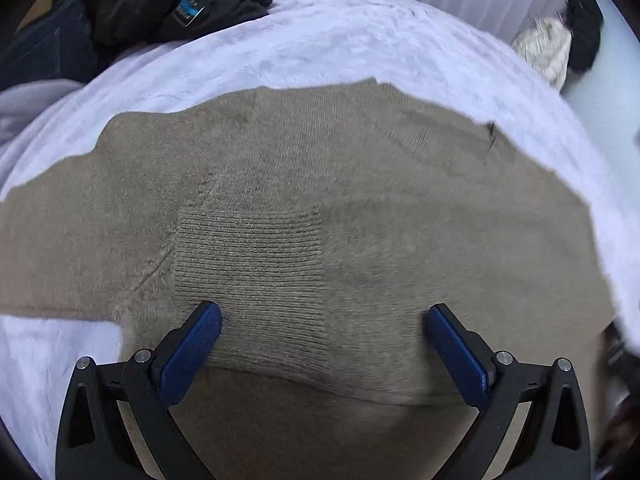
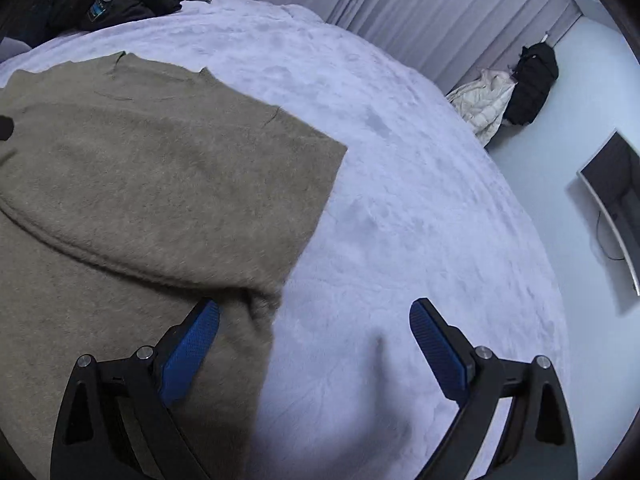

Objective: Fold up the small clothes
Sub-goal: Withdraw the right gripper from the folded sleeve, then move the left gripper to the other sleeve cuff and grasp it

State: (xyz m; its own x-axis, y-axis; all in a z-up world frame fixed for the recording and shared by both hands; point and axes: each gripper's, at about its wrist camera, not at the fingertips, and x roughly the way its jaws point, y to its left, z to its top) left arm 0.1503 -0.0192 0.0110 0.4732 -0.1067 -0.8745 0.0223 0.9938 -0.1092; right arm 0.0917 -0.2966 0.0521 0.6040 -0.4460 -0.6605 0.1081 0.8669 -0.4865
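Taupe knit sweater (image 1: 304,208) lies partly folded on the lavender blanketed bed (image 2: 400,208). Left claw (image 1: 322,322) hovers spread above its ribbed cuff; right claw (image 2: 314,316) gapes empty at its edge.

Wide bed (image 2: 380,168) under a pale lavender fleecy blanket (image 1: 360,40), surface softly dimpled. Lying flat on it, a fuzzy brown sweater (image 1: 320,200): fills the middle of the left wrist view, sits toward 9 o'clock in the right wrist view, partly folded, with a ribbed cuff laid across the body near the centre. Heaped on the bed's far corner at 11 o'clock, dark clothes (image 1: 168,4), black and navy, with a small blue-and-white tag showing. Bare blanket from 12 to 5 o'clock in the right wrist view, running out to the bed's rounded edge. Touching the sweater's edge at 7 o'clock there, one blue pad.
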